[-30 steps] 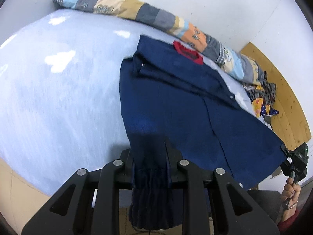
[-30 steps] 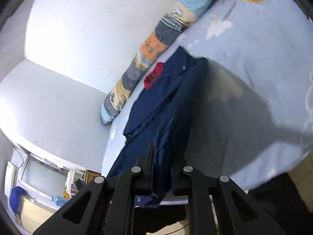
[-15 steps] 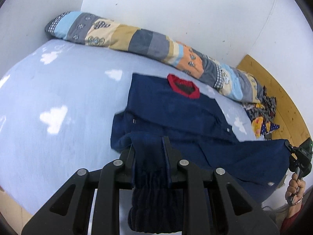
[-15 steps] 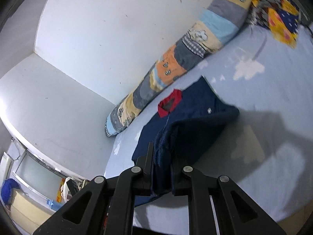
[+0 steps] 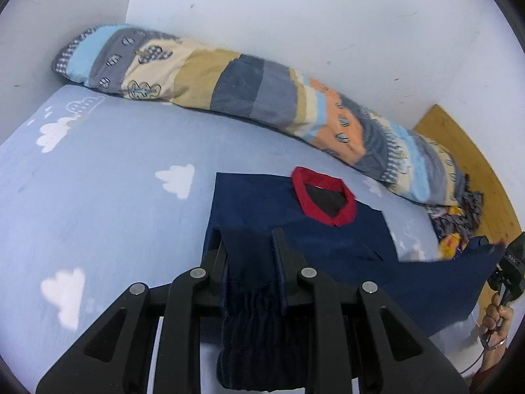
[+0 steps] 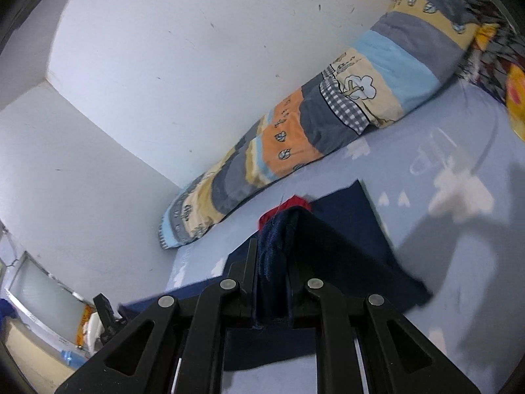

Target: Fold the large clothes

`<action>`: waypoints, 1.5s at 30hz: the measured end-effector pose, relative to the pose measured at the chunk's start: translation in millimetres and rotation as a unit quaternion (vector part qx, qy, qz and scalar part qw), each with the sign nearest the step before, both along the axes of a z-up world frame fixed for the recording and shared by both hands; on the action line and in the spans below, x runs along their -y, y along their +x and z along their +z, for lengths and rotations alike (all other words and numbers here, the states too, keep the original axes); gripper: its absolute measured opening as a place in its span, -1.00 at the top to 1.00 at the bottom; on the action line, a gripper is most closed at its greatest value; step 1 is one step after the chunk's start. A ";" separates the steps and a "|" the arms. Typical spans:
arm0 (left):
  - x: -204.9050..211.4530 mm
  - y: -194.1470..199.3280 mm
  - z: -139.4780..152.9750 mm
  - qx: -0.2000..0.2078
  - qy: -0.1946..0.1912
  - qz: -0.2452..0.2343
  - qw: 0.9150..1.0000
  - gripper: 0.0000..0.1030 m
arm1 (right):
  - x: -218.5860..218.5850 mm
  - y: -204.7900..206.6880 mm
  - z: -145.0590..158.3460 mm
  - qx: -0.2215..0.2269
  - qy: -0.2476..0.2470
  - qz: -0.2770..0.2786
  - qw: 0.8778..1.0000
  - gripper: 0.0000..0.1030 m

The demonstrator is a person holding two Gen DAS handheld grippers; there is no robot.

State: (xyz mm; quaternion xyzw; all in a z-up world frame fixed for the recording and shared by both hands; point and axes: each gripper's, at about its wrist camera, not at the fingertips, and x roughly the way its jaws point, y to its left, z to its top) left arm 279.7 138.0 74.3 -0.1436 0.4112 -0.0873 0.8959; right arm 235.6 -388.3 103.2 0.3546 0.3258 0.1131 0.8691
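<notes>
Navy-blue knit garment with a red V-neck collar (image 5: 295,226) is spread on the pale-blue bedsheet printed with white clouds (image 5: 98,197), its hem raised off the bed. The left gripper (image 5: 249,239) is clamped on the ribbed hem corner; the right gripper (image 6: 272,262) is clamped on a bunched fold of the same cloth. Open sheet is seen to the left of the garment's straight side edge, and beyond the collar the long striped patchwork quilt roll (image 5: 262,98) lies along the white wall. No readable writing is visible. Only the left view shows the wooden floor (image 5: 459,151) and the right hand; only the right view shows a window (image 6: 42,298) low at left.
</notes>
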 end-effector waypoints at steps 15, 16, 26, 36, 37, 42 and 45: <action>2.8 175.7 -141.3 -0.149 -0.049 0.025 0.987 0.41 | 32.0 196.1 -183.7 -0.144 -0.004 -0.074 0.987 0.71; 2.8 177.2 -142.7 -0.151 -0.055 0.024 0.987 0.41 | 32.7 199.6 -188.4 -0.146 -0.001 -0.074 0.987 0.70; -52.5 181.9 -135.5 -0.149 -0.291 0.071 0.942 -0.13 | 61.8 189.9 -189.7 -0.105 0.158 -0.064 0.980 -0.19; 27.7 154.7 -96.6 -0.037 -0.041 -0.048 0.997 -0.20 | 14.5 163.3 -152.7 -0.080 -0.027 0.015 0.996 -0.23; 47.0 156.0 -100.5 -0.038 -0.010 -0.067 0.997 -0.20 | 0.6 165.3 -155.8 -0.090 -0.067 0.028 0.993 -0.23; 130.2 154.4 -103.7 -0.019 0.026 -0.160 0.987 -0.20 | -69.2 181.7 -160.7 -0.094 -0.164 0.101 0.977 -0.20; 171.3 166.0 -112.3 -0.005 0.092 -0.168 0.981 -0.21 | -100.4 197.5 -164.8 -0.097 -0.197 0.130 0.967 -0.15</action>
